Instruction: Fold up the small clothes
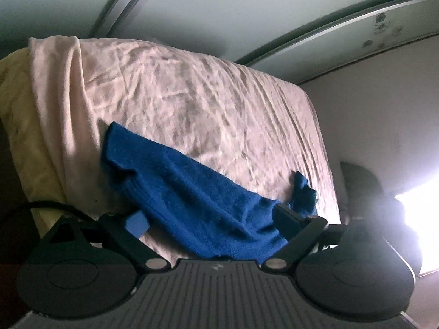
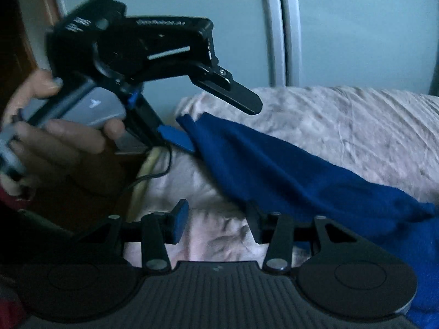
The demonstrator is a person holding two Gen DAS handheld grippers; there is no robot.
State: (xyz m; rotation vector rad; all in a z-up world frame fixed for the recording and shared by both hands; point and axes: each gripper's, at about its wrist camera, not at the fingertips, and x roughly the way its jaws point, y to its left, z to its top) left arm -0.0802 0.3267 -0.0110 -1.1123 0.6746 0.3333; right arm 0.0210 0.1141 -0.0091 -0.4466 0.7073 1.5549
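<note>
A blue knit garment (image 2: pixel 288 175) lies spread on the wrinkled pink sheet (image 2: pixel 343 126). The left gripper (image 2: pixel 211 126), tilted down in a bare hand (image 2: pixel 55 139), stands spread over its edge. The right gripper (image 2: pixel 216 224) sits low, fingers apart, cloth against one finger.

Bedroom — rumpled bed sheet (image 1: pixel 192 96), wardrobe doors (image 2: pixel 356 27)

In the left wrist view, the blue garment (image 1: pixel 197 200) drapes over the left gripper (image 1: pixel 211 219), hiding the gap between its jaws; glare at 3 o'clock washes out whatever is there. In the right wrist view, the garment (image 2: pixel 288 181) runs off the frame at 4 o'clock, the holding hand (image 2: pixel 55 142) is blurred and cut off at 9 o'clock, and the lettering on the left gripper (image 2: pixel 208 120) is illegible.
</note>
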